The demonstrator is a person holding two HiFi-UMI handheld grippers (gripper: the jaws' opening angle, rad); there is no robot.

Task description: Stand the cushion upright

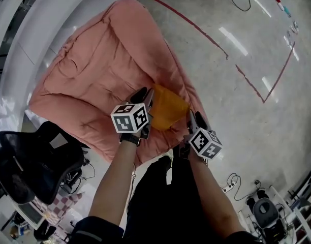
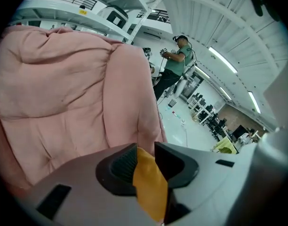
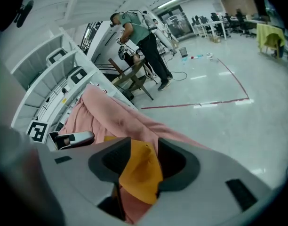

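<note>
Glossy grey floor (image 1: 237, 85) is marked with red tape lines (image 1: 196, 27); white shelving (image 1: 23, 39) is seen along the left. A pink quilted mat (image 1: 94, 70) is spread on the floor against the shelving. A black office chair (image 1: 28, 161) is parked at the near left, just beside the mat's near edge.

The orange cushion (image 1: 168, 108) is found on the mat's near right edge, between the two grippers. Whether it is flat or stood up cannot be told from the head view.

The left gripper (image 1: 145, 96) is pointed down at the cushion's left side. Its jaws are seen a little apart, with orange cloth filling the narrow gap between them; no firm clamp is shown. The right gripper (image 1: 195, 120) is set at the cushion's right side, jaws wider apart, with a loose fold of the cushion lying between them and not pinched. Pink mat is seen just beyond both sets of jaws.

A person (image 2: 174, 65) is seen standing far off in the left gripper view, well apart from the mat.
</note>
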